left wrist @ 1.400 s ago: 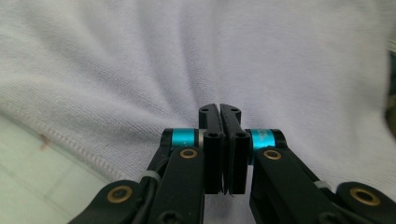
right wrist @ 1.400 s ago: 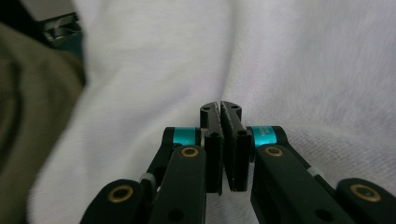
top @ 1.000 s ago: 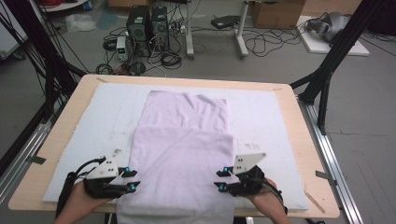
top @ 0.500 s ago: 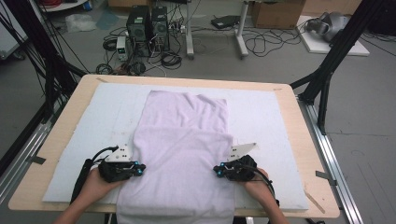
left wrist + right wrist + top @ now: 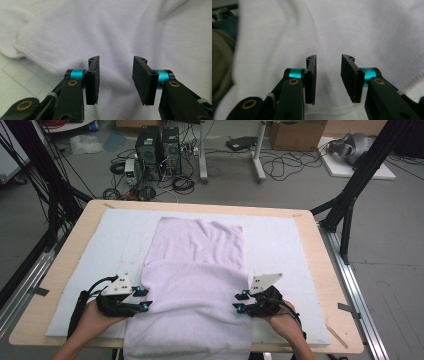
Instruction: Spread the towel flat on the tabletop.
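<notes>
A rectangular wooden table with rounded corners is seen filling the middle of the high view, and one pale, flat foam-like mat is laid across nearly all of its top. On the mat, at the centre of the frame, one soft lilac-white towel is spread; its near part is folded over into a doubled layer, and the lower edge is draped over the table's near rim at the bottom of the frame. A fine, fleecy nap and a stitched hem are shown along the cloth's edge in the upper left of the left gripper view.

Two grippers are counted, each held in one hand. The left gripper is placed at the towel's left edge, lower left of the high view; in its own view its two black, flat-padded jaws are held apart with a clear gap, nothing is gripped, and rumpled towel is seen beyond them. The right gripper is set at the towel's right edge, lower right; its jaws are likewise parted, a little narrower, with nothing between them. A grey three-cornered plate is carried on top of each.
</notes>
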A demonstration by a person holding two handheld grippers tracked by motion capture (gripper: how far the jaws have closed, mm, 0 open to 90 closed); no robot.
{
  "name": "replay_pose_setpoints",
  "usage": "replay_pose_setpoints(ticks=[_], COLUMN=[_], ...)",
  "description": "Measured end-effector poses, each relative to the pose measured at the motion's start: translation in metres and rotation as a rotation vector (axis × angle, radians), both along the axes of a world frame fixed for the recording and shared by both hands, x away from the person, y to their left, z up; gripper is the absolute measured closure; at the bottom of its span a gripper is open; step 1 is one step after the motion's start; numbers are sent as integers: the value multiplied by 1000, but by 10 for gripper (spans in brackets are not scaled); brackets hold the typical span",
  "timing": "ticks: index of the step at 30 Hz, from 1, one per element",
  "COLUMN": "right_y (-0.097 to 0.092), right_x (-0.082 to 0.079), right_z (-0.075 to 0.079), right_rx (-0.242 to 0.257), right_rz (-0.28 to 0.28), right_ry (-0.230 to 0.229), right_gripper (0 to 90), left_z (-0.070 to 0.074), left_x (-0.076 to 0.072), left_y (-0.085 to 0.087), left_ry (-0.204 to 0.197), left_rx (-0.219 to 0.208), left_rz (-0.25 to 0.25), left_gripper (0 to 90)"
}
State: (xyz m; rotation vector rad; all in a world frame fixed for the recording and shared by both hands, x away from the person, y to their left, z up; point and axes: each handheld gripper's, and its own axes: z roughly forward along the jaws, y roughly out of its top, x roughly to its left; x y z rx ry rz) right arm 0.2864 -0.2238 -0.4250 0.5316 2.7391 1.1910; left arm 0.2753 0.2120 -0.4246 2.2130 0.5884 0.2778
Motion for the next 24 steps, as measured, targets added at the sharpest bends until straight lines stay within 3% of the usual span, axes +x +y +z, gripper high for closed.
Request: replay_pose_setpoints(ticks=[2, 3, 4, 6, 7, 9, 11, 13, 15, 16, 19, 21, 24], right_y=[4, 6, 7, 6, 5, 5, 6, 5, 2, 1, -3, -5, -6], right_x=[5, 6, 6, 4, 3, -4, -14, -26, -26, -22, 0, 17, 39], right_z=[-8, -11, -15, -16, -17, -15, -10, -1, 10, 14, 18, 15, 4], right_rx=[-30, -58, -53, -21, -16, -12, 5, 47, 63, 55, 42, 39, -9], right_rz=[-3, 3, 6, 11, 28, 71, 134, 163, 145, 117, 14, -63, -133], right_ry=[19, 16, 15, 39, 46, 90, 100, 85, 45, 19, -14, -21, -10], right_gripper=[643, 668, 715, 855, 867, 873, 871, 852, 795, 725, 664, 633, 593], left_z=[-10, -15, -17, -16, -15, -11, -4, 3, 8, 11, 15, 11, -1], left_x=[8, 9, 7, 4, 1, -8, -26, -34, -32, -27, -5, 12, 39], left_y=[-4, -6, -5, -3, -2, 2, 9, 17, 19, 19, 14, 7, -2], left_ry=[34, 51, 32, 45, 58, 79, 68, 58, 43, 26, -10, -28, 9], left_rx=[32, 43, 24, 20, 22, 18, -3, -25, -29, -28, -38, -14, 31], left_rz=[-4, -17, -18, -24, -29, -66, -98, -97, -71, -53, 18, 72, 146], left_gripper=[591, 660, 705, 841, 862, 867, 864, 823, 702, 689, 623, 594, 551])
